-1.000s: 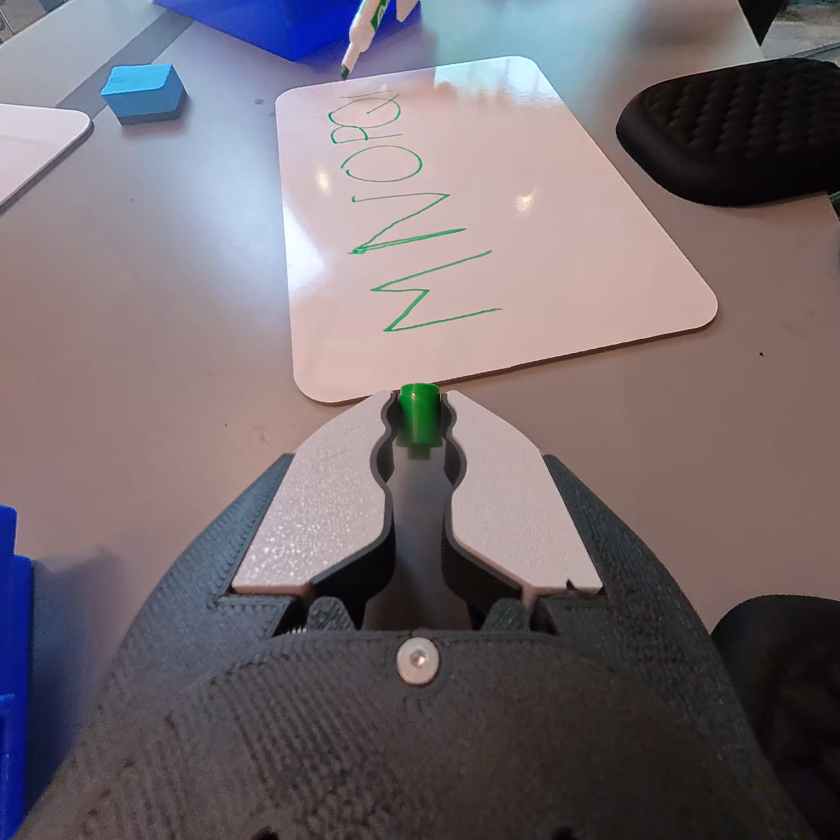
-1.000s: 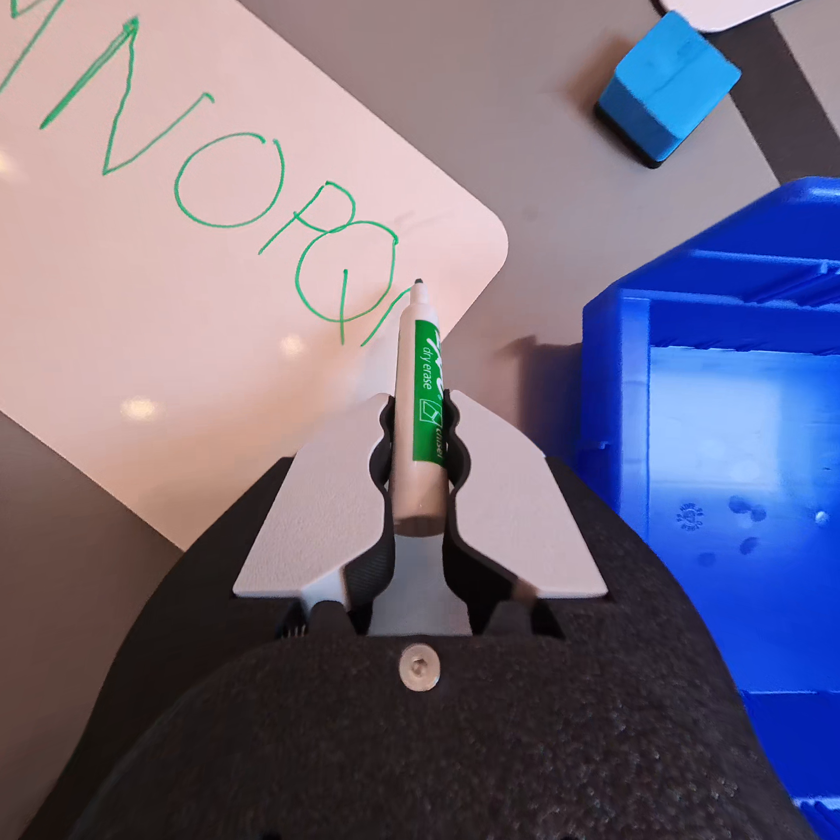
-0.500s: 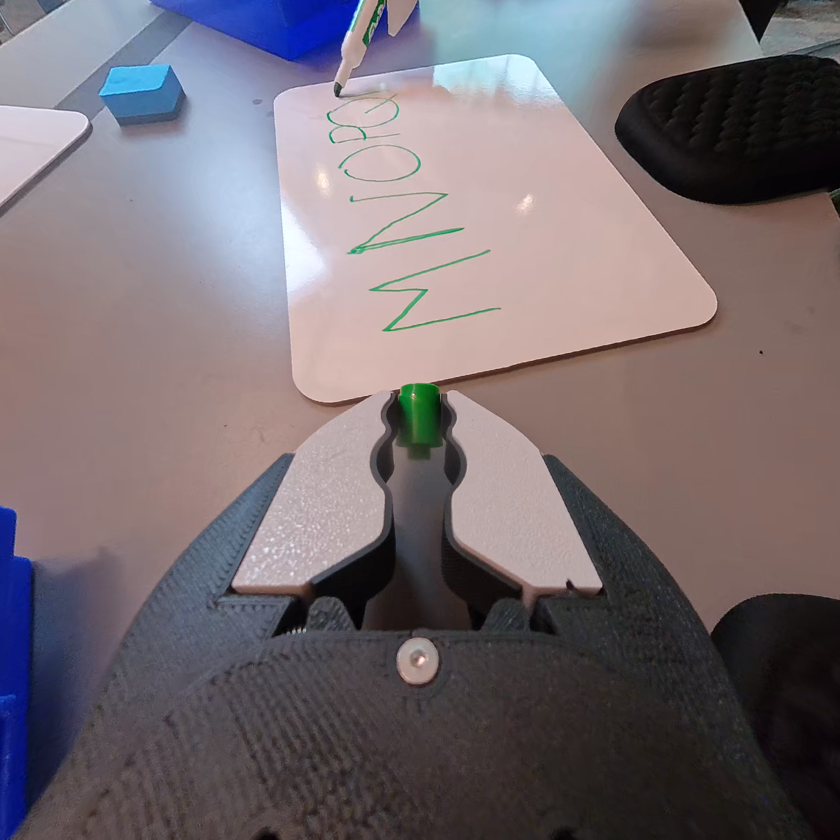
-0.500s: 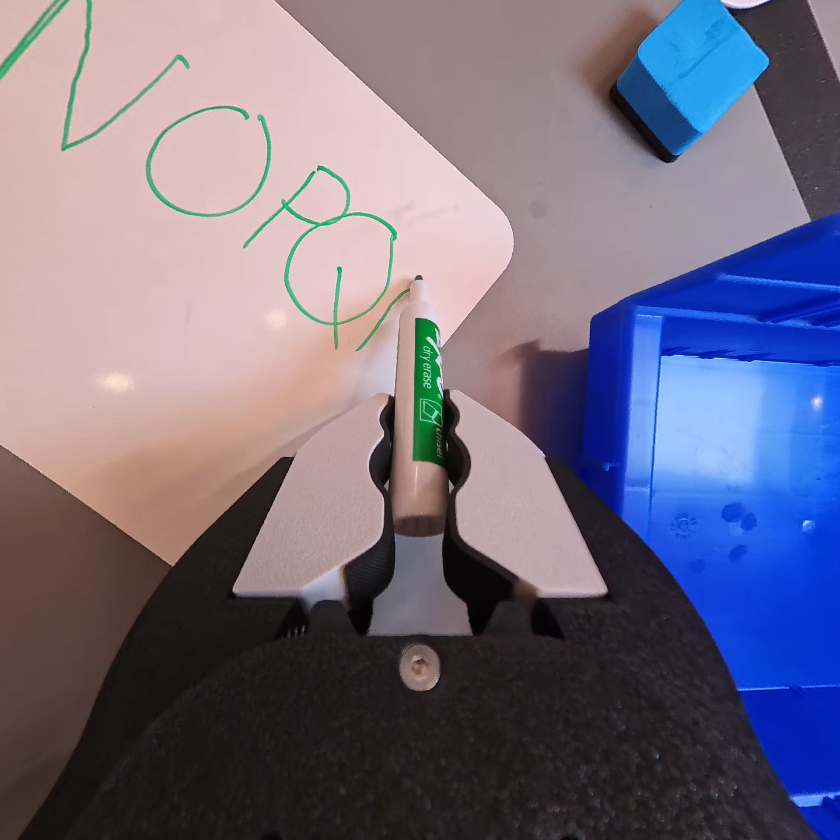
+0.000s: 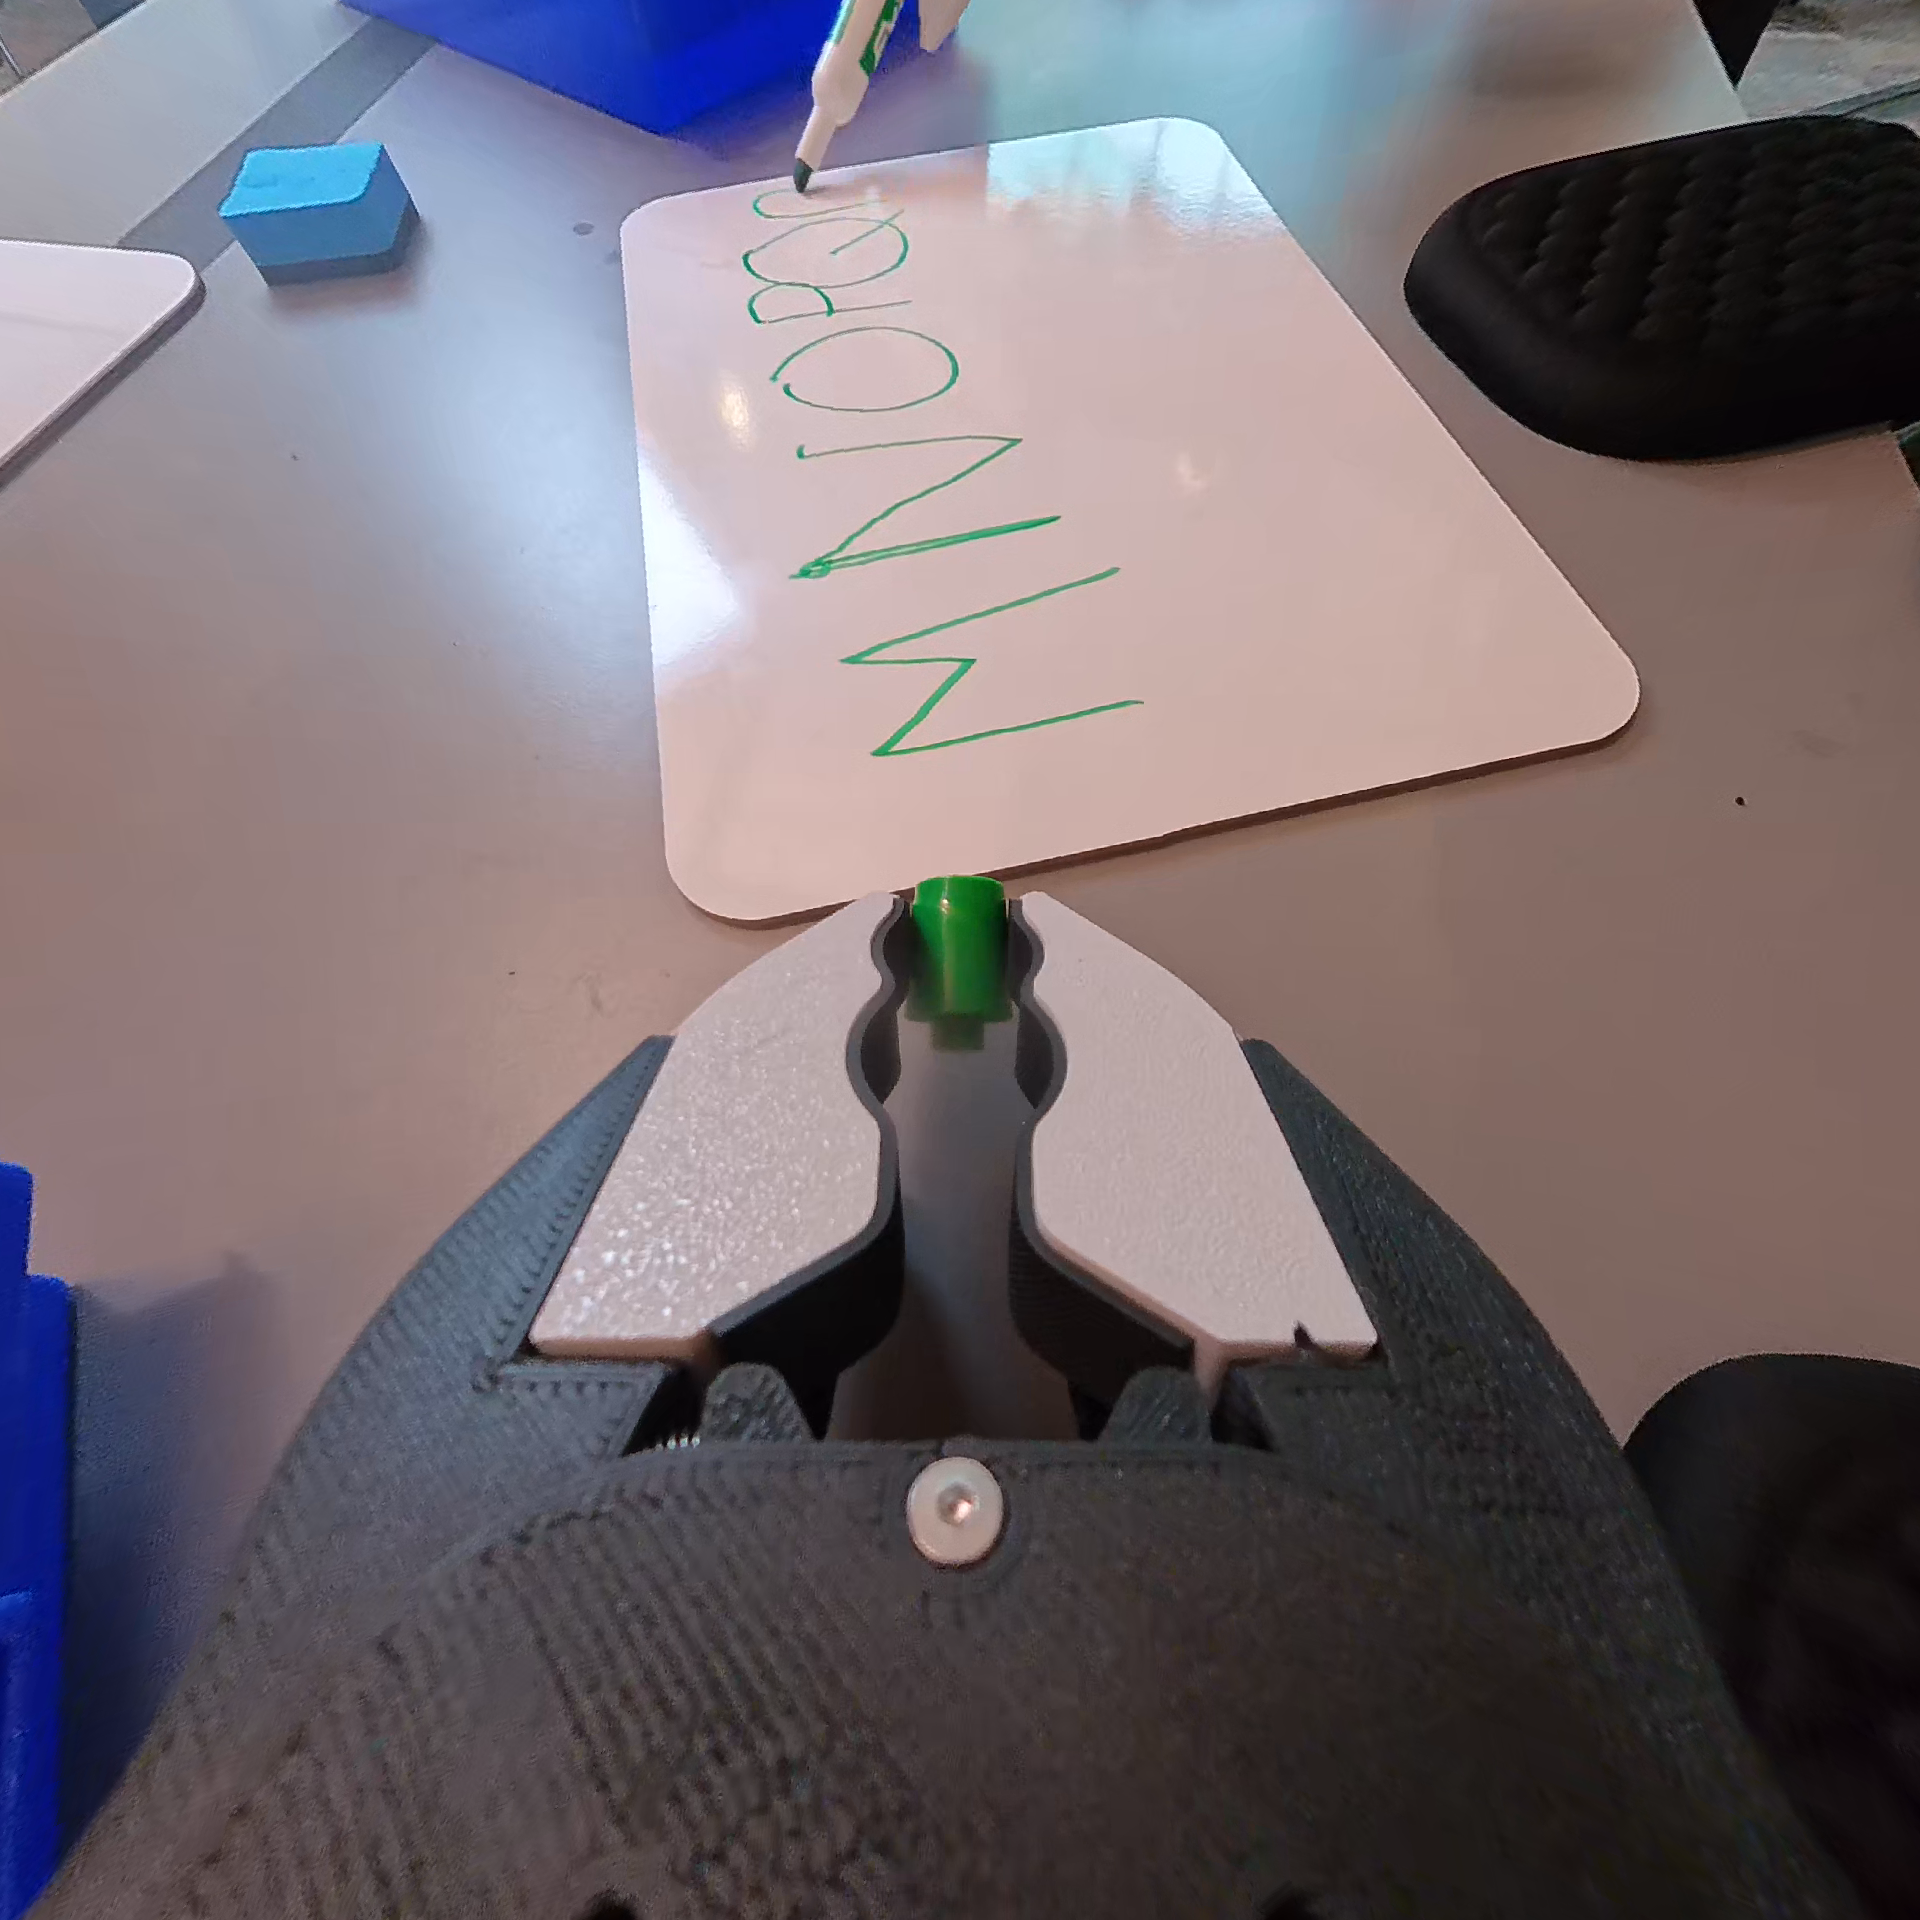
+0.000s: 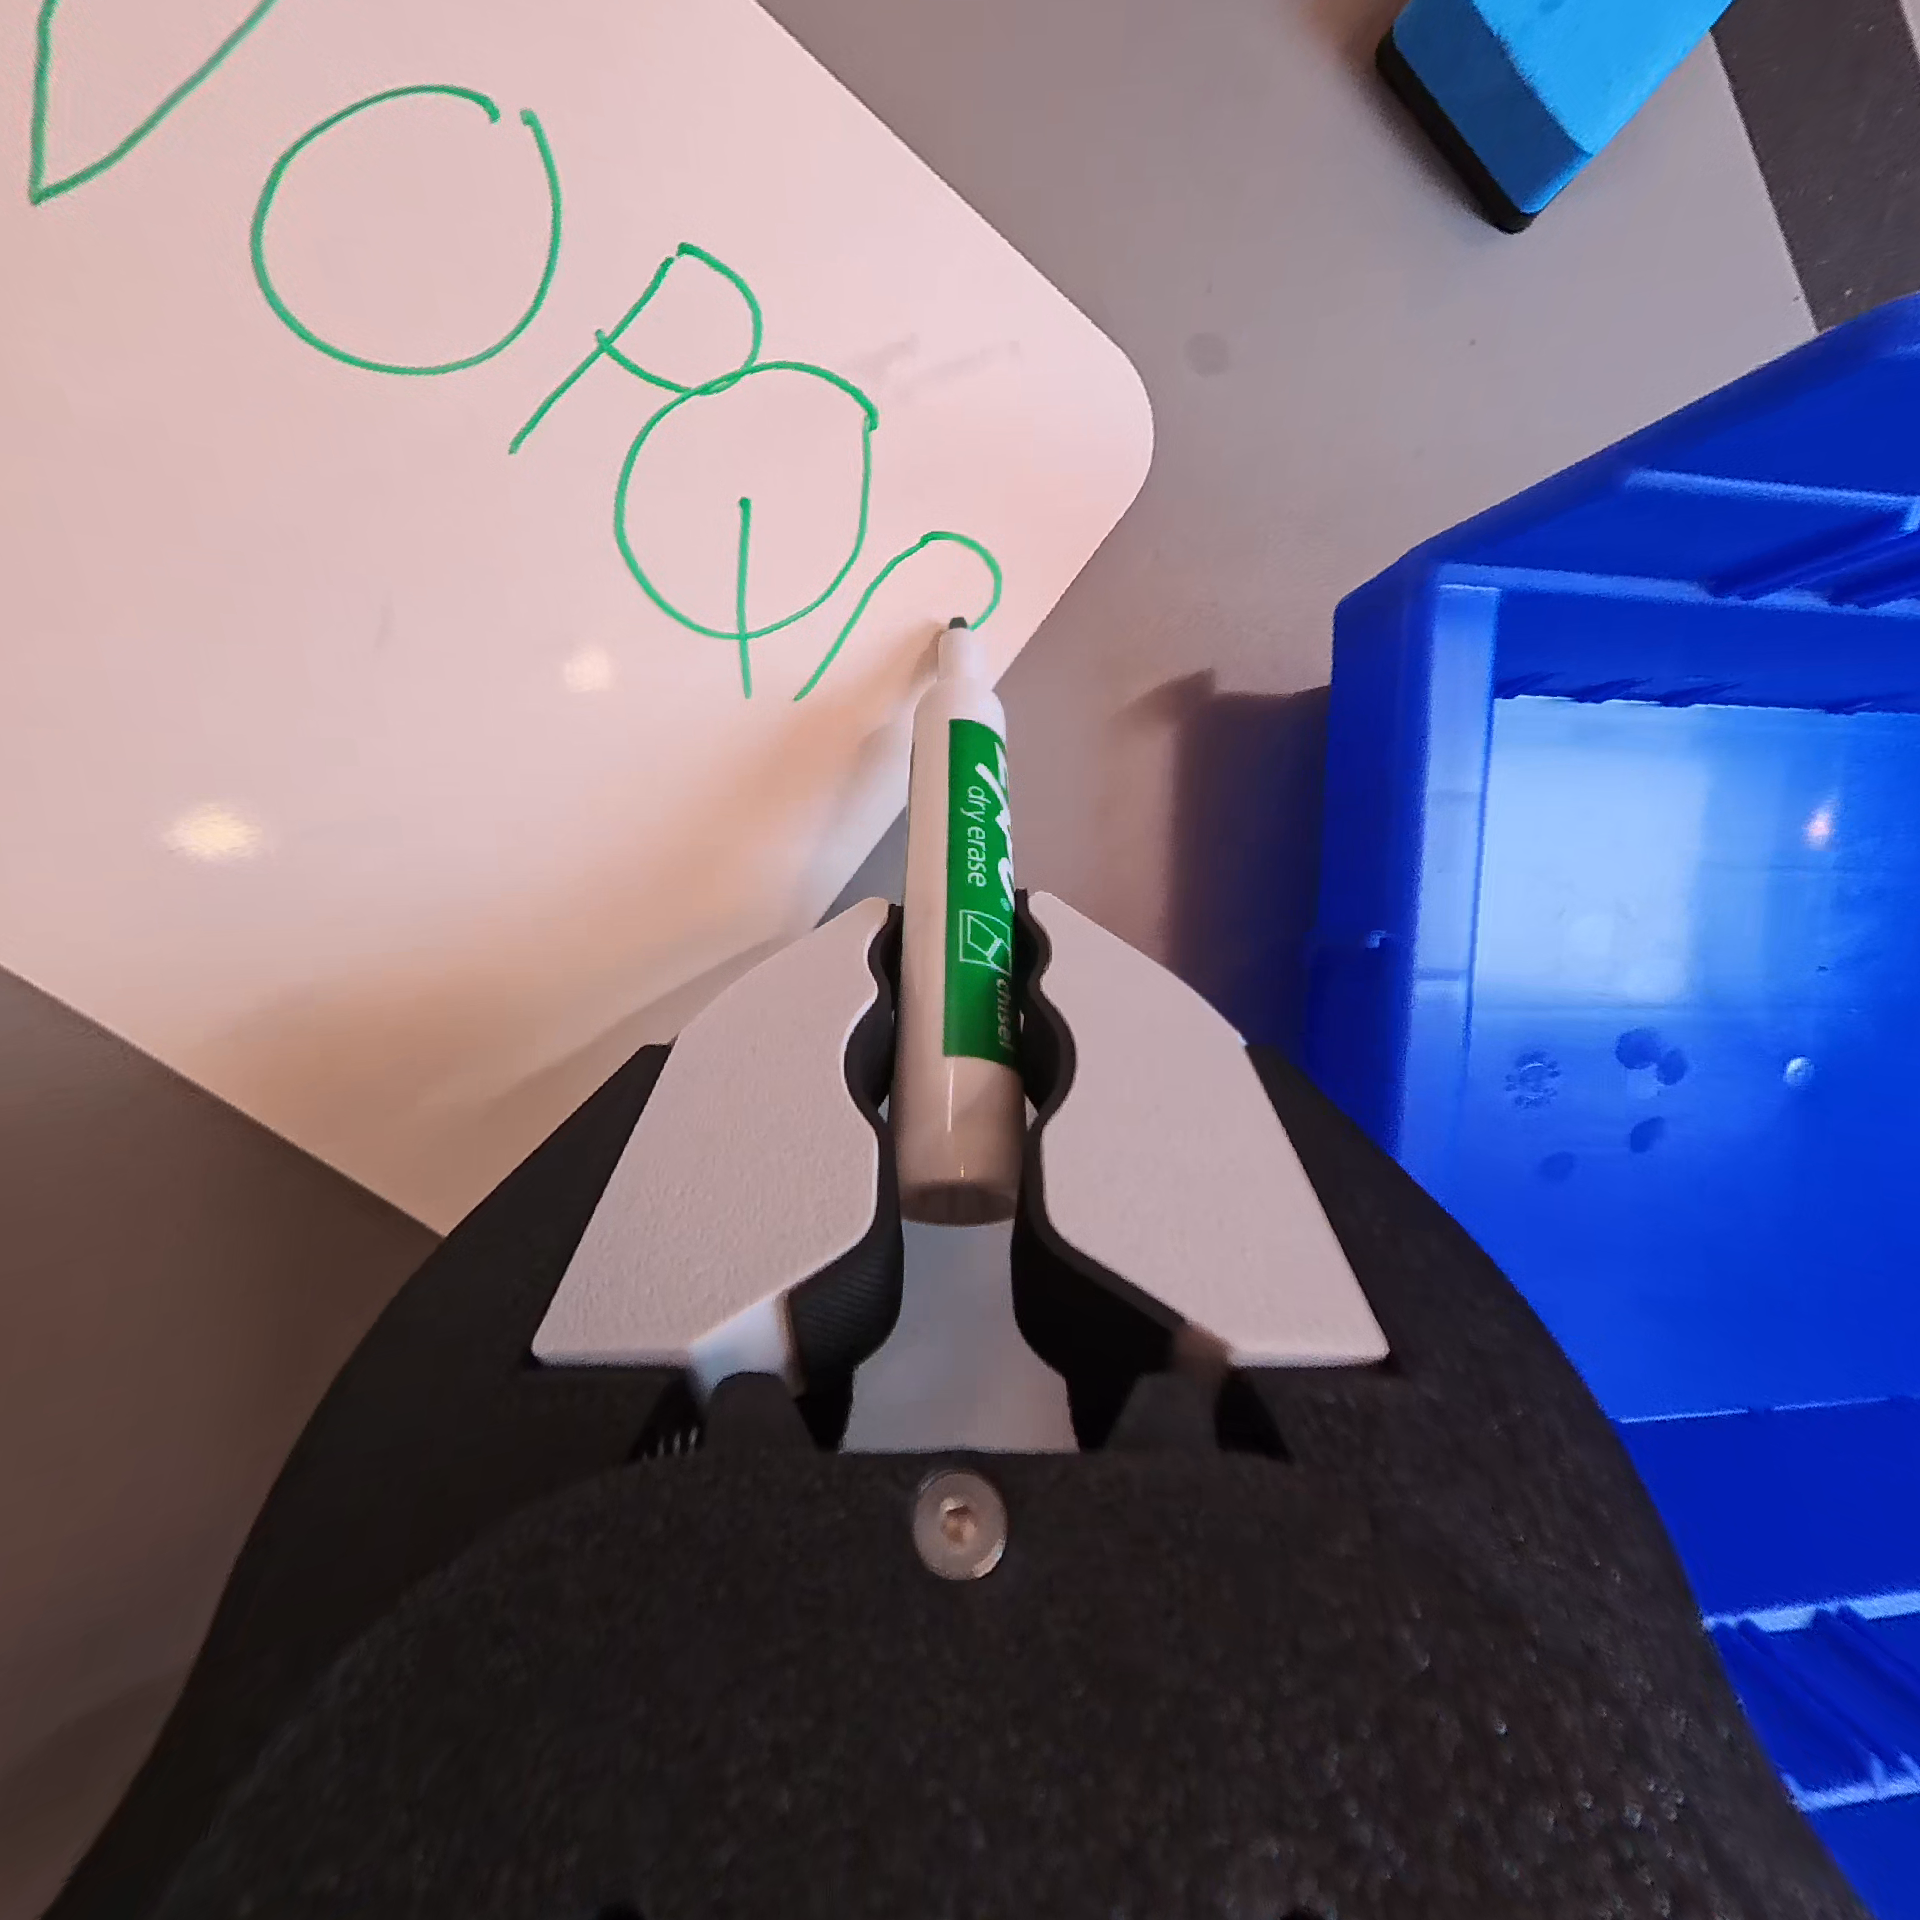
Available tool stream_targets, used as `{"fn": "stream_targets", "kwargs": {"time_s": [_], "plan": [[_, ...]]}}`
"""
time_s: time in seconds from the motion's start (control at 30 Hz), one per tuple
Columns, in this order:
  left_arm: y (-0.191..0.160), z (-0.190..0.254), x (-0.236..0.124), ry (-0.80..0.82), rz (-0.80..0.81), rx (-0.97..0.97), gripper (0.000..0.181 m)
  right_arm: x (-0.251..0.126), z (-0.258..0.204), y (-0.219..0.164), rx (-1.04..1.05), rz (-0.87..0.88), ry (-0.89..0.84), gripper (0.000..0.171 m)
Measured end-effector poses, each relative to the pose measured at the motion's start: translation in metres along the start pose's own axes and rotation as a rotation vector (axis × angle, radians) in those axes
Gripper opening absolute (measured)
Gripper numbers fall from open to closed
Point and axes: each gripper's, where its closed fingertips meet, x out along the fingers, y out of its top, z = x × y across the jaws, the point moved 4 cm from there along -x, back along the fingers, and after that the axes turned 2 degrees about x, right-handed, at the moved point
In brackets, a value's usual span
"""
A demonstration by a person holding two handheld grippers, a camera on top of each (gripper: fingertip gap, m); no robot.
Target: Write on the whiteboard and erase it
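A white whiteboard (image 5: 1195, 499) lies flat on the grey table with a row of green hand-drawn letters along it; it also shows in the right wrist view (image 6: 312, 675). My right gripper (image 6: 958, 914) is shut on a green dry-erase marker (image 6: 961, 914), whose tip touches the board near its corner at the end of a fresh curved stroke. The marker also shows at the far end in the left wrist view (image 5: 836, 83). My left gripper (image 5: 958, 914) is shut on the green marker cap (image 5: 958, 951), just short of the board's near edge. A blue eraser (image 5: 312, 208) sits left of the board; it also shows in the right wrist view (image 6: 1558, 94).
A blue plastic bin (image 6: 1662, 883) stands right beside the board's corner, close to the marker. A black padded chair part (image 5: 1683, 281) lies to the board's right. Another white board's corner (image 5: 73, 332) is at the far left. A blue object (image 5: 26, 1507) is at the left edge.
The right gripper moved the marker along the board's corner, drawing a new curved green stroke after the last letter. The left gripper with the cap has stayed still.
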Motion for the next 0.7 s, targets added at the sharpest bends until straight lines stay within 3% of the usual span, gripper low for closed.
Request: {"fn": "stream_targets", "kwargs": {"time_s": [0.7], "plan": [[0.0,0.002,0.0,-0.006,-0.004,0.006,0.018,-0.013,-0.014,-0.019,0.023,-0.035,-0.016,0.02]]}}
